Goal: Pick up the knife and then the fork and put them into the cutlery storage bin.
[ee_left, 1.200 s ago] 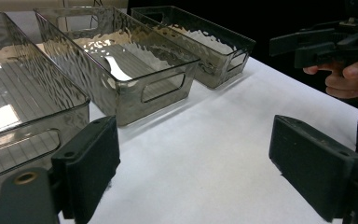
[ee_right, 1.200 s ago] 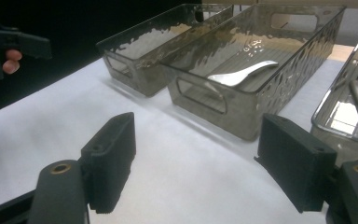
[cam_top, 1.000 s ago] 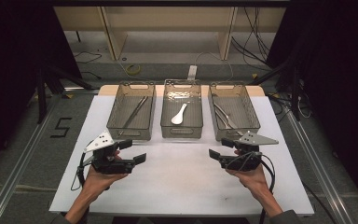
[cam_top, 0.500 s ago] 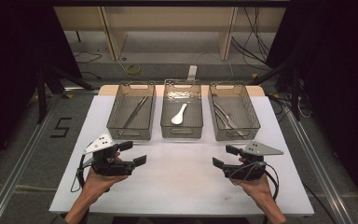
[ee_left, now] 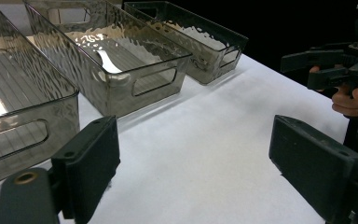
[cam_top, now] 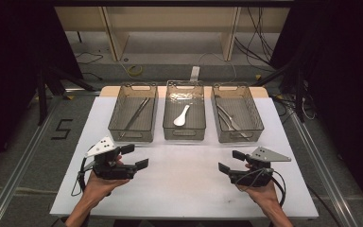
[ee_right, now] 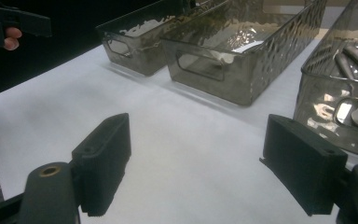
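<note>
In the high view three smoky clear bins stand in a row across the upper middle of the frame on a white tabletop, close side by side but not touching. The left bin holds a long thin metal tool lying diagonally; the middle bin holds a white spoon with its bowl toward the lower left; the right bin holds metal cutlery lying lengthwise, the exact pieces too small to tell. Below the bins, in the lower left of the frame, the left claw sits in a hand, pointing toward the frame's right, well apart from the left bin above it. Its jaws stand wide apart with nothing between them; in the left gripper view the left claw has only bare white tabletop between the two black pads. In the lower right of the high view the right claw points toward the frame's left, near the lower edge of the right bin but not touching it. Its jaws have just been opening and now stand wide, holding nothing; in the right gripper view the right claw again frames bare tabletop, with the right bin's wall at the right edge and cutlery visible through it. The two claws face each other across the open tabletop, well apart.
</note>
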{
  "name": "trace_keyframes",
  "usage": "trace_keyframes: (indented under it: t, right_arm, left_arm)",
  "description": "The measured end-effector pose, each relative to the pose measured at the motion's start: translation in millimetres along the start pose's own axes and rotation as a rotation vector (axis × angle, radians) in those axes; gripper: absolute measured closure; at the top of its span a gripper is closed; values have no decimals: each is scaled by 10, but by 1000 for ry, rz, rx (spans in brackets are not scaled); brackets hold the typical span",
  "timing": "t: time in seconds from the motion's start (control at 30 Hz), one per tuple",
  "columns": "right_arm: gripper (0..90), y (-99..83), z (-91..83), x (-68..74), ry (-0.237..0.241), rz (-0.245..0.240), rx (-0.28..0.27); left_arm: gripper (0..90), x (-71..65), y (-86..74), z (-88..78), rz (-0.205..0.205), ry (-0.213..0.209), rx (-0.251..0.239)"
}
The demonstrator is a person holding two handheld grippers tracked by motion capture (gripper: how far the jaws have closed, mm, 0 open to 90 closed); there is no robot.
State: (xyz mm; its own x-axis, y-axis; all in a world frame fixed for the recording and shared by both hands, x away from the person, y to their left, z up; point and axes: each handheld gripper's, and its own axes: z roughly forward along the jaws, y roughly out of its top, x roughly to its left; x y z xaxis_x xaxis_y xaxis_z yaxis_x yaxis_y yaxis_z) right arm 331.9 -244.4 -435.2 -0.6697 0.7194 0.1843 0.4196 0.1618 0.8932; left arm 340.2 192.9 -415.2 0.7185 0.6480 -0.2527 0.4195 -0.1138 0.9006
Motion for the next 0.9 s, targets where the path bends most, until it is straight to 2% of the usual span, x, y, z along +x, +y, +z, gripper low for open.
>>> trace_keyframes:
  t: [0.9]
  right_arm:
    - [235, -18, -17, -28, -14, 6, 8]
  left_arm:
    - [154, 10, 7, -1, -3, 2, -5]
